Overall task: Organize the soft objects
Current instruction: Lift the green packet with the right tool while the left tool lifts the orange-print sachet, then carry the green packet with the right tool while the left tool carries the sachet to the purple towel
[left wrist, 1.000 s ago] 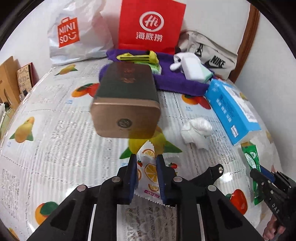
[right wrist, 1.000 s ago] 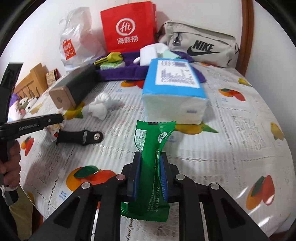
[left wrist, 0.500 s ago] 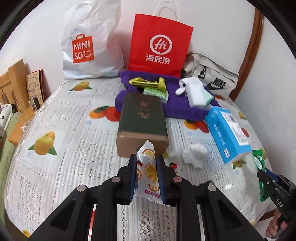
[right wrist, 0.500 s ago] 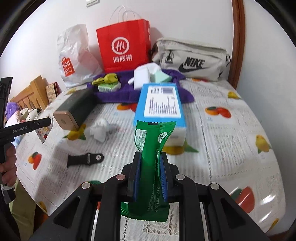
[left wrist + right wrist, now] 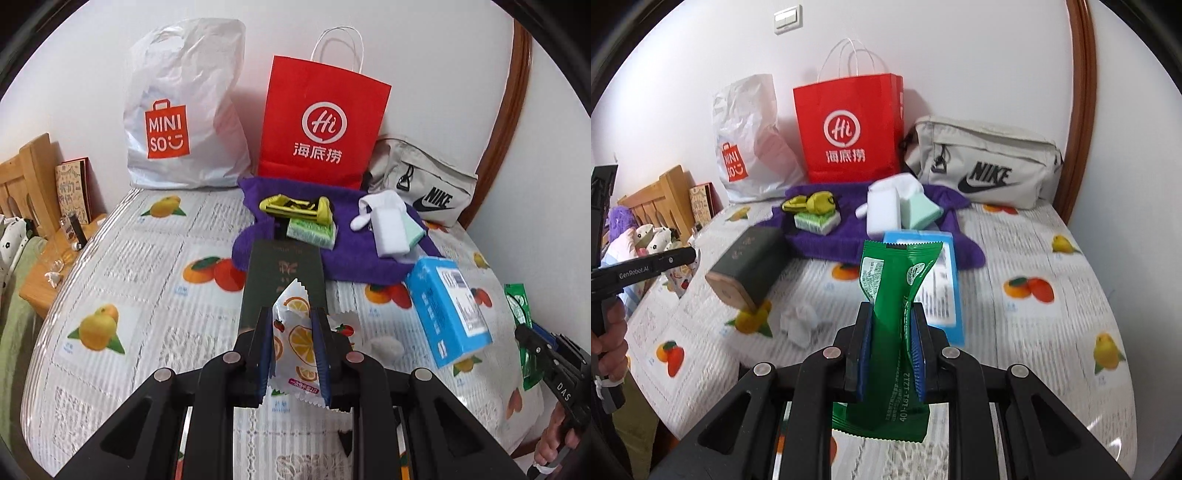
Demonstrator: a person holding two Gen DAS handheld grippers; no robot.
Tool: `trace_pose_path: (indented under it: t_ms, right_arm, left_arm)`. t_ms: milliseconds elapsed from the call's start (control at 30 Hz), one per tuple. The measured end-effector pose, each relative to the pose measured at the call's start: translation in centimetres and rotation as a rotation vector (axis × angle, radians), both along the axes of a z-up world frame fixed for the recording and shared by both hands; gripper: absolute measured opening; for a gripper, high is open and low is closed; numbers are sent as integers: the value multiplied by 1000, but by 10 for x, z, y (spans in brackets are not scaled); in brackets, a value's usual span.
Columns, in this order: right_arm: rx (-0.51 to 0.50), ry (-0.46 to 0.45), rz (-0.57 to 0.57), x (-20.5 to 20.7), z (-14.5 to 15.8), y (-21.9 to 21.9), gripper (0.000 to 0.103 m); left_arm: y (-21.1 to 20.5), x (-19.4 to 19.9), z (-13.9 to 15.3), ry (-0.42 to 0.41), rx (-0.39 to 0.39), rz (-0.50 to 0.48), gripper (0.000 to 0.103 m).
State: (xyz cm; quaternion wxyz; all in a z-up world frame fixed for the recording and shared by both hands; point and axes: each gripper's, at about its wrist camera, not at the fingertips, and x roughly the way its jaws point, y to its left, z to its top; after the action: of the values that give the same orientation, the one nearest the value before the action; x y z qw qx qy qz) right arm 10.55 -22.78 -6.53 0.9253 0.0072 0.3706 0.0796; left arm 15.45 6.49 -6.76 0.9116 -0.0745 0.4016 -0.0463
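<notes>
My left gripper [image 5: 293, 325] is shut on a white snack packet with orange slices [image 5: 295, 332], held above the bed. My right gripper [image 5: 891, 321] is shut on a green snack packet [image 5: 897, 280], also lifted; that packet shows at the right edge of the left wrist view [image 5: 519, 310]. A purple towel [image 5: 354, 258] at the back holds a yellow toy [image 5: 295, 208], a green sponge [image 5: 312, 230], a white sock [image 5: 373, 210] and a white block [image 5: 389, 232]. A crumpled white tissue [image 5: 799, 321] lies on the bed.
A dark green box [image 5: 750, 266] and a blue tissue pack [image 5: 447, 310] lie on the fruit-print cover [image 5: 147, 280]. A red paper bag [image 5: 321, 122], a white Miniso bag [image 5: 184, 110] and a grey Nike pouch [image 5: 986, 166] stand at the wall. A wooden headboard [image 5: 26, 181] is at left.
Both grippers have risen and pulled back from the bed with their packets; the box, tissue pack and towel now look farther away and lower.
</notes>
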Motion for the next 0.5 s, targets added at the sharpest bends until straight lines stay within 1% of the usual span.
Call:
trace_pose_path:
  t_ms: [200,500]
  right_arm:
    - [2,-31,22,30,15,5,20]
    - [37,-26,36,77,17,5,20]
  left_arm:
    - [-3,21,7,-7,6,-6,20]
    - [-14,57,14,-16,15,-30,20]
